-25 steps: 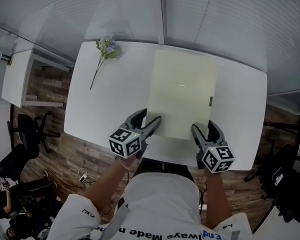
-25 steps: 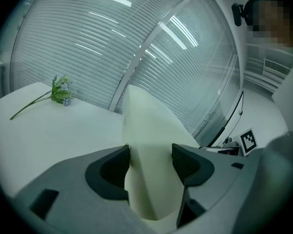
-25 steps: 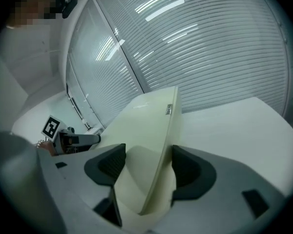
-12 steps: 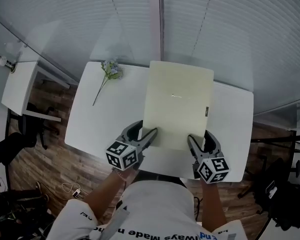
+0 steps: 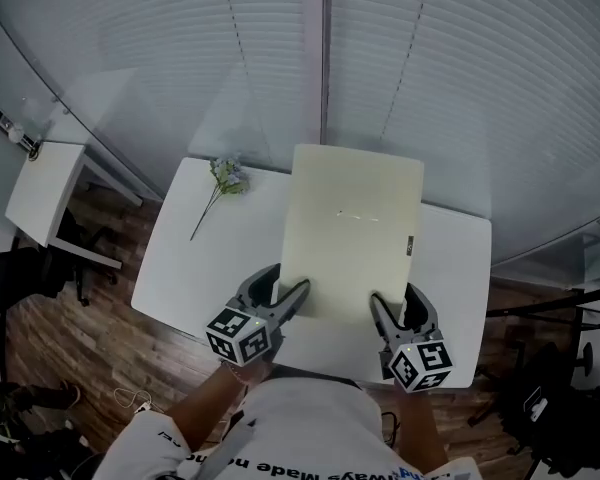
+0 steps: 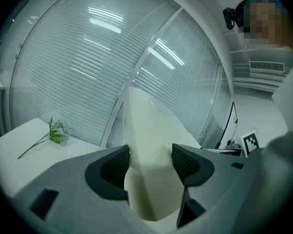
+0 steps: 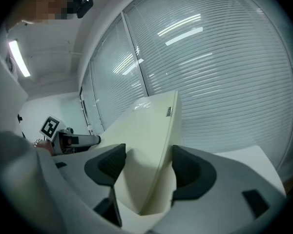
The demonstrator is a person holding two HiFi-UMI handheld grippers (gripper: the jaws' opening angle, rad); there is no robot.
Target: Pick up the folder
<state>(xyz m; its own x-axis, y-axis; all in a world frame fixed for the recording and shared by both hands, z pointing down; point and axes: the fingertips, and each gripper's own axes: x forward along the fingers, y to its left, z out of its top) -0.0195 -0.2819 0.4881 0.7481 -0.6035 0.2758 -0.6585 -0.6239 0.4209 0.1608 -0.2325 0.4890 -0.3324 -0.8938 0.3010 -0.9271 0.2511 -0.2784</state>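
Note:
The folder (image 5: pixel 350 228) is a large cream sheet held up over the white table (image 5: pixel 180 268), its far edge tilted toward the blinds. My left gripper (image 5: pixel 286 300) is shut on its near left corner and my right gripper (image 5: pixel 389 310) is shut on its near right corner. In the left gripper view the folder (image 6: pixel 146 130) runs up between the two dark pads of the left gripper (image 6: pixel 150 162). In the right gripper view the folder (image 7: pixel 146 130) fills the gap of the right gripper (image 7: pixel 147 167), with a small dark tab near its far edge.
A sprig of artificial flowers (image 5: pixel 225 180) lies on the table's far left. Window blinds (image 5: pixel 430 78) rise right behind the table. A small white side table (image 5: pixel 40 183) and a black chair (image 5: pixel 20 273) stand on the wooden floor at the left.
The folder has come up off the table with both grippers holding its near edge. The table now looks smaller and further below.

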